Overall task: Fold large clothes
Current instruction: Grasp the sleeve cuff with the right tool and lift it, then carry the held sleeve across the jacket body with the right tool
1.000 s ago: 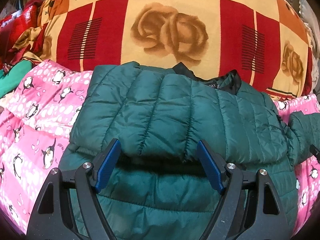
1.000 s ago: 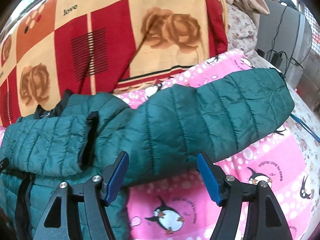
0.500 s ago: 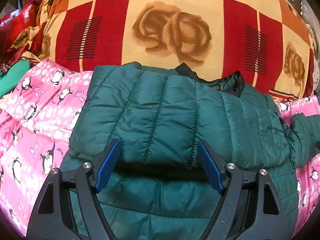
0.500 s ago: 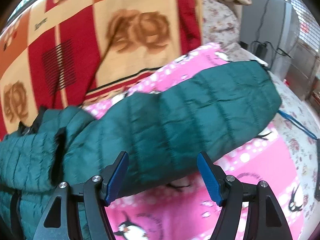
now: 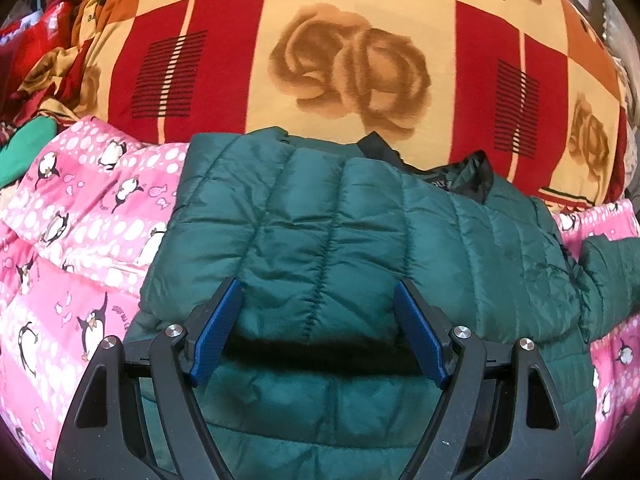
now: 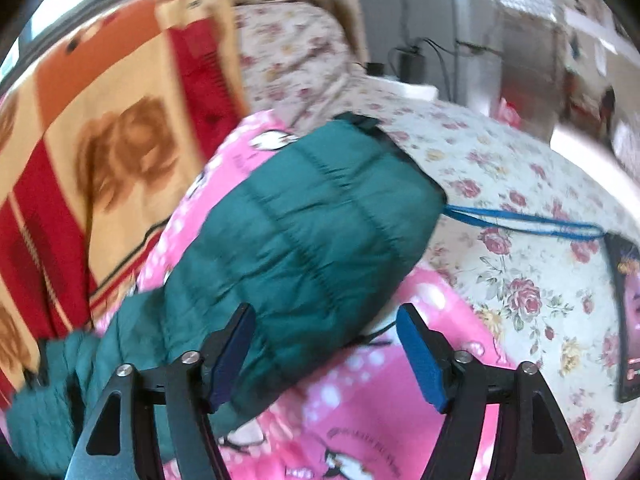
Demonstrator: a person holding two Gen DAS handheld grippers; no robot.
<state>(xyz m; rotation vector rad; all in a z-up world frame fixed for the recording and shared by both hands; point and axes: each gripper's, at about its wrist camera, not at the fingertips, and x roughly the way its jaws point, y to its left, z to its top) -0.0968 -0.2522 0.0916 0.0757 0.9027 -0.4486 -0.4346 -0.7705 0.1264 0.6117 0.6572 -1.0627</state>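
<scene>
A dark green puffer jacket [image 5: 360, 240] lies on a pink penguin quilt [image 5: 80, 240], one sleeve folded across its chest and the black collar [image 5: 472, 176] at the far side. My left gripper [image 5: 318, 328] hovers open over the folded sleeve's near edge, its blue pads [image 5: 218, 326] clear of the fabric. In the blurred right wrist view the other sleeve [image 6: 312, 248] stretches out to its cuff [image 6: 360, 124]. My right gripper [image 6: 326, 356] hangs over that sleeve's lower edge with its jaws opening. Sleeve fabric lies under the gap, and the pads [image 6: 420, 356] do not press on it.
A red and yellow rose blanket [image 5: 340, 60] is piled behind the jacket. To the right lie a floral sheet [image 6: 520, 184], a blue cord [image 6: 528, 220] and a dark flat device [image 6: 628, 312]. A grey unit with cables [image 6: 440, 40] stands beyond. Green cloth [image 5: 24, 148] sits far left.
The right gripper has travelled along the outstretched sleeve toward its cuff and rolled, so the sleeve now runs up and away. Its jaws are slightly wider. The left gripper has stayed put.
</scene>
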